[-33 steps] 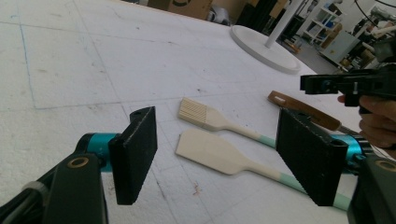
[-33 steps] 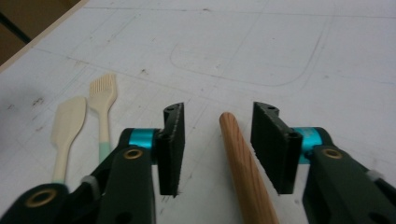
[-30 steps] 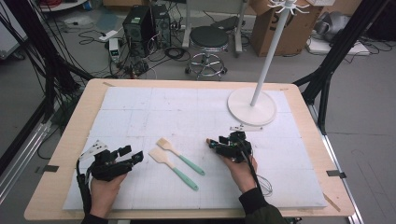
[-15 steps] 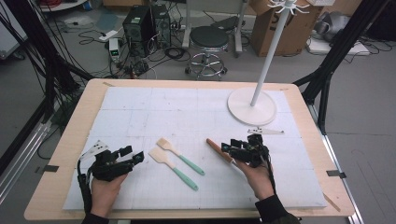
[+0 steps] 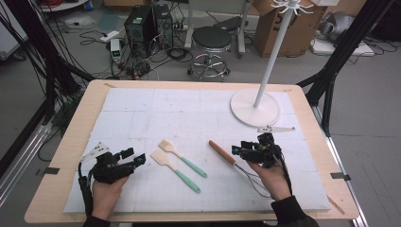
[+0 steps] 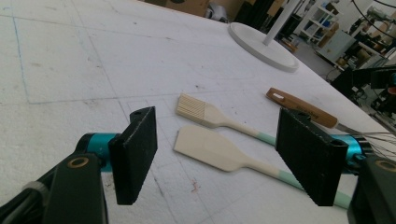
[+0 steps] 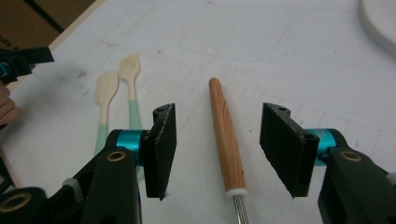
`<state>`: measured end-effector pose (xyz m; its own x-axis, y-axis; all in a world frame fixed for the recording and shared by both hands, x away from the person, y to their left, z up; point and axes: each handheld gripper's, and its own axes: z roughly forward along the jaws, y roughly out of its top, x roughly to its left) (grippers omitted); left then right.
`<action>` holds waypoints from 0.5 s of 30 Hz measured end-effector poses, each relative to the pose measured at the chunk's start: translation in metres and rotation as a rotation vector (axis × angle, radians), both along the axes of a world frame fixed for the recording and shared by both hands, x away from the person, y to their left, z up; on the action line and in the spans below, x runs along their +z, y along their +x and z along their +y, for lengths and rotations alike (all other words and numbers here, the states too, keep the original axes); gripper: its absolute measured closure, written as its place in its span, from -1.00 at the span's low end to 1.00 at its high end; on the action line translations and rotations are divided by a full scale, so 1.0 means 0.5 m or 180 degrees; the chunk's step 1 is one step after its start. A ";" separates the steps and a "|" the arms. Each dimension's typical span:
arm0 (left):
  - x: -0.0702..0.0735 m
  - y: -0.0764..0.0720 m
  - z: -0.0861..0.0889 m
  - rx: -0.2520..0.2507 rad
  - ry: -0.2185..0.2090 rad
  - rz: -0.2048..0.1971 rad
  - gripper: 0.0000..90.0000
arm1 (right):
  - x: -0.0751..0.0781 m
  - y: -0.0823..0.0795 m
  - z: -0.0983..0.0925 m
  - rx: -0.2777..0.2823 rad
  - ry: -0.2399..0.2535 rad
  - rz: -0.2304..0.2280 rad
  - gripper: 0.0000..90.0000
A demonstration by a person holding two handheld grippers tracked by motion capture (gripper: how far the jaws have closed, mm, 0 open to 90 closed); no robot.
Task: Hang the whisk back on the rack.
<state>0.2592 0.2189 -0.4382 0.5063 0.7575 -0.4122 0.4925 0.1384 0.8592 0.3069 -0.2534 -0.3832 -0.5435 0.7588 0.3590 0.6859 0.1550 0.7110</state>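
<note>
A wooden handle [image 5: 222, 152] with thin metal wires trailing toward the person lies on the white mat [image 5: 156, 109], right of centre. My right gripper [image 5: 239, 151] hovers at its wire end, pointing left. Its jaws stand open with the handle [image 7: 226, 135] lying between them, untouched. A cream flat spatula [image 5: 163, 158] and a cream brush [image 5: 166, 145], both with mint-green handles, lie side by side at mid-table. My left gripper [image 5: 133, 157] rests left of them, open and holding nothing, aimed at the spatula [image 6: 210, 147] and brush [image 6: 194, 107].
A white stand with a round base [image 5: 254, 108] and a tall pole rises at the back right of the mat. The wooden table rim [image 5: 80, 123] frames the mat. Behind the table are a stool [image 5: 212, 40], cables and boxes.
My right hand has drawn back to the right and slightly up, uncovering the wooden handle, which now lies bare on the mat. The left hand and the two green-handled tools have stayed put.
</note>
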 end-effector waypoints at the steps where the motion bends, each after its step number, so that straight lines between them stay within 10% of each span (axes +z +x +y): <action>1: 0.000 0.000 0.000 0.0002 -0.0006 -0.0001 -0.33 | -0.002 0.007 -0.002 0.0035 0.0014 0.0084 0.03; 15: 0.001 0.000 0.002 -0.0003 -0.0018 -0.0011 -0.33 | -0.017 0.040 -0.003 0.0194 0.0028 0.0395 0.07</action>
